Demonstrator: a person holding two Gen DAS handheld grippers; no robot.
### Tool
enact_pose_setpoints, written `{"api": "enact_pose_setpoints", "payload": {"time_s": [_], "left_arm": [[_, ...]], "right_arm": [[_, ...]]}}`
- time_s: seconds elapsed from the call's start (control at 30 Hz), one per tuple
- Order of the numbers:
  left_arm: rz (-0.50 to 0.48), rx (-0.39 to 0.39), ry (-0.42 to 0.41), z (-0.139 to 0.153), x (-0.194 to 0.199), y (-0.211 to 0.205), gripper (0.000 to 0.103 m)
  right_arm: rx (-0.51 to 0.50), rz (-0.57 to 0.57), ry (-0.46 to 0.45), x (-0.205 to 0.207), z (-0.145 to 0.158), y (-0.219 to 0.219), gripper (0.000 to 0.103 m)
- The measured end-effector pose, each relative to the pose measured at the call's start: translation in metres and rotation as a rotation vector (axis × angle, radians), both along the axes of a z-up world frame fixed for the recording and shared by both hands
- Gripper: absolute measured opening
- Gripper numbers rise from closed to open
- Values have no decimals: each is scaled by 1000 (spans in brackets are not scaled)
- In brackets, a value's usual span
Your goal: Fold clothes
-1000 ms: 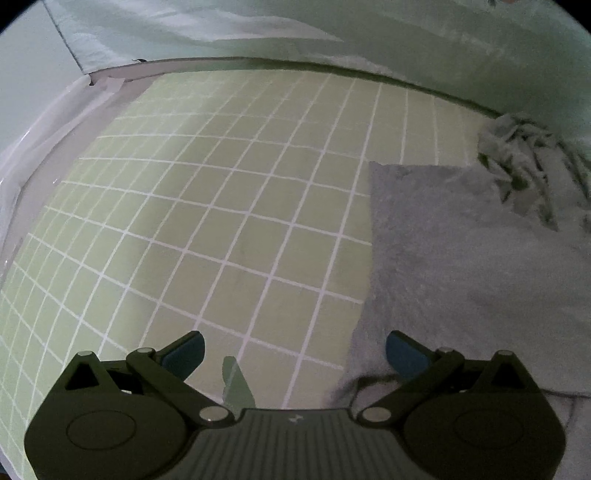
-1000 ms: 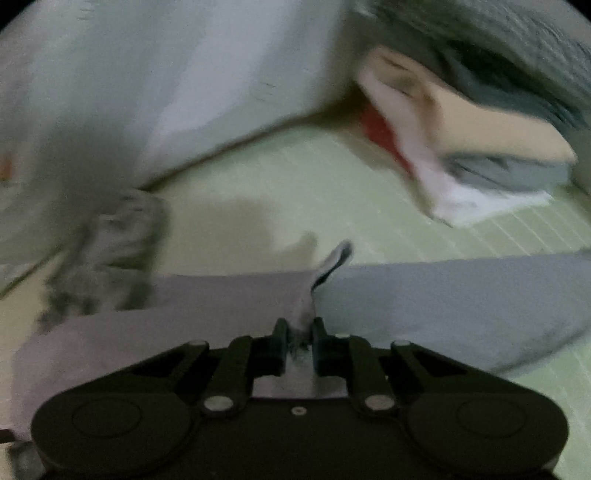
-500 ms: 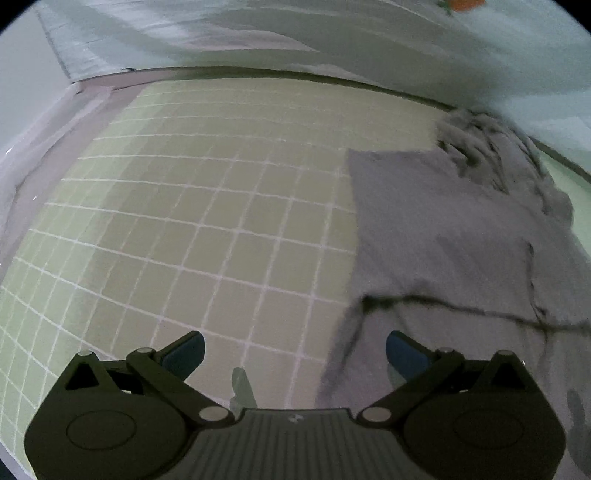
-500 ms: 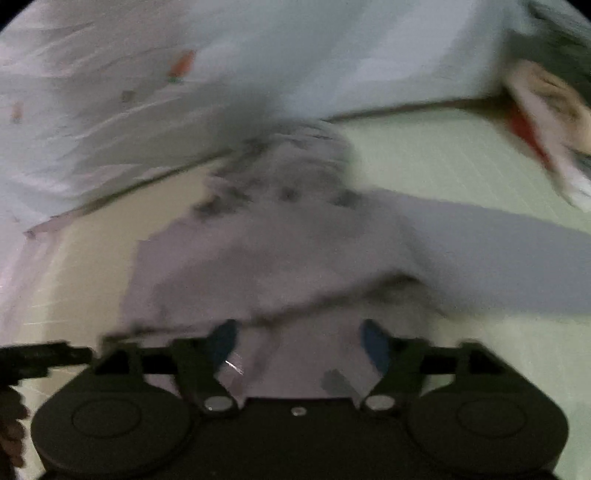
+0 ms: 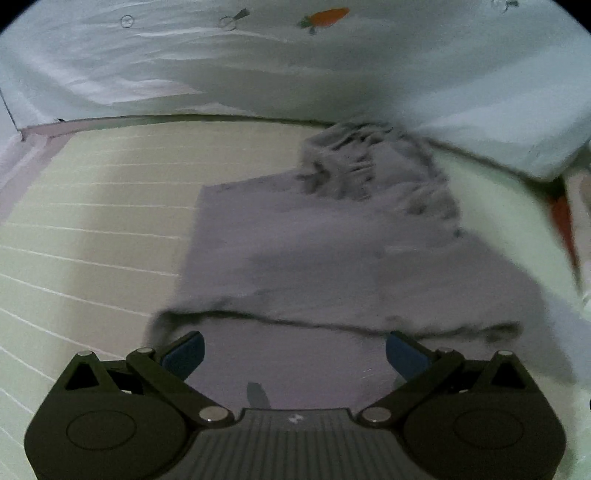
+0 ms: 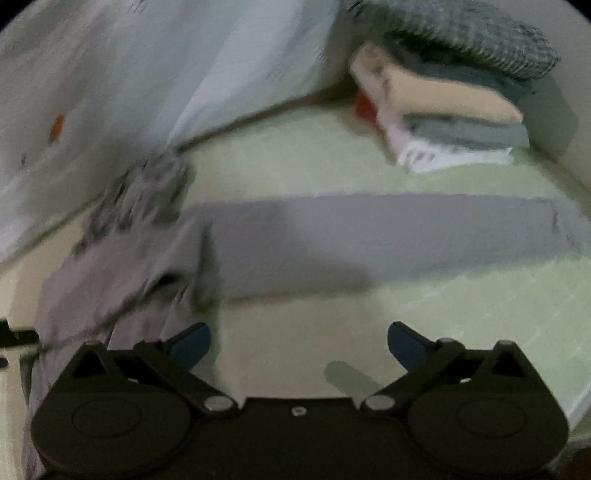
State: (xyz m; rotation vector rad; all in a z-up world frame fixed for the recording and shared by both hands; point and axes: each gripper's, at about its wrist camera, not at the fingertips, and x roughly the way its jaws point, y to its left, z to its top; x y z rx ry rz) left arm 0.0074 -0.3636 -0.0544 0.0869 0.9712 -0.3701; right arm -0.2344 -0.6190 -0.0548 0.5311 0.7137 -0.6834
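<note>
Left wrist view: the left claw (image 5: 294, 353) hangs wide open with nothing between its blue pads (image 5: 184, 353), just above the near part of a grey garment (image 5: 325, 254). The garment lies spread on a pale green mat (image 5: 96, 229) marked with white grid lines. A fold edge crosses the cloth just ahead of the pads, and the far end, near the back, is bunched and wrinkled. Behind the mat rises a white sheet (image 5: 258, 70) printed with a small carrot (image 5: 327, 16). The picture is blurred toward the right, where a red and white shape at the rim cannot be made out.

Right wrist view: the right claw (image 6: 298, 341) is opening, its jaws spread wide, and nothing sits between them; bare mat (image 6: 303, 155) shows in the gap. The garment (image 6: 122, 266) lies crumpled to the claw's left, touching or passing under the left pad (image 6: 192, 341). One long sleeve (image 6: 406, 232) runs flat across the mat to the right. Far right at the back stands a stack of folded clothes (image 6: 454, 107), well apart from the sleeve. The white sheet (image 6: 166, 74) fills the upper left.
</note>
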Motion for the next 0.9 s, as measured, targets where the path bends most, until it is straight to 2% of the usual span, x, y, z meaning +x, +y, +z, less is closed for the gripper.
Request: {"api": "enact_pose_setpoints", "payload": {"time_s": [0.07, 0.2, 0.33, 0.47, 0.6, 0.7, 0.77, 0.8, 0.87, 0.9], "left_arm": [[-6, -11, 3, 2, -1, -17, 101], [-8, -21, 4, 1, 12, -42, 89], [-4, -37, 67, -19, 38, -67, 69], [-36, -12, 113, -37, 53, -86, 65], [-66, 32, 170, -52, 61, -99, 64], [-84, 66, 149, -54, 57, -105, 63], [-87, 75, 131, -54, 54, -106, 59], [-86, 76, 125, -53, 52, -105, 54], [-87, 82, 113, -50, 51, -105, 40], [-88, 93, 104, -48, 50, -106, 23]], "right_arm": [[-13, -11, -38, -5, 0, -24, 103], [21, -83, -56, -7, -7, -72, 103], [93, -142, -88, -5, -25, -114, 103], [143, -185, -68, 6, -44, -141, 103], [140, -208, -8, 18, -59, -153, 103], [135, -217, 24, 22, -66, -154, 103], [106, -208, 53, 26, -66, -151, 103], [96, -202, 70, 28, -67, -150, 103], [87, -198, 87, 30, -67, -149, 103], [84, -197, 93, 30, -68, -148, 103]]}}
